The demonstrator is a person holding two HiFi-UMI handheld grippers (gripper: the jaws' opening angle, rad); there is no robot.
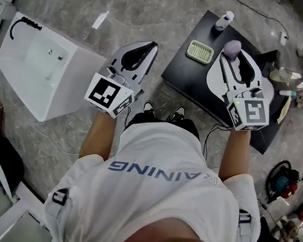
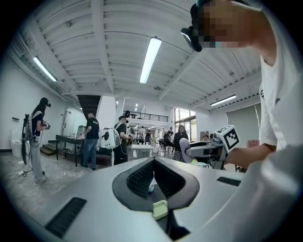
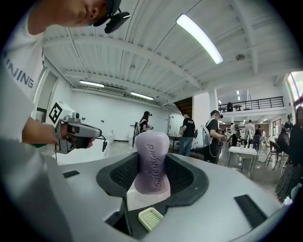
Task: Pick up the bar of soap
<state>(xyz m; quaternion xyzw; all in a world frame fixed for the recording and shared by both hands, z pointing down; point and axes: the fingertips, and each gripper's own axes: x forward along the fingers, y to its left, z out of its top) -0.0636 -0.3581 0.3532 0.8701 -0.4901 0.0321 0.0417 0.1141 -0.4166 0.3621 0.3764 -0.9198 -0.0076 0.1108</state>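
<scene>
A purple bar of soap point(image 3: 152, 161) stands upright between the pads of my right gripper point(image 3: 152, 166), which is shut on it. In the head view the soap point(image 1: 232, 47) sticks out past the right gripper's point(image 1: 233, 57) tips, held above the black table point(image 1: 187, 75). My left gripper point(image 1: 144, 50) hovers over the floor to the left of the table. Its jaws are shut with nothing between them point(image 2: 152, 165). Both grippers point out across the room.
A pale green soap dish point(image 1: 200, 51) and a white bottle point(image 1: 224, 20) sit on the black table. A white tub point(image 1: 38, 63) stands on the floor at the left. Tools and clutter lie at the right point(image 1: 284, 180). Several people stand across the hall point(image 2: 90, 139).
</scene>
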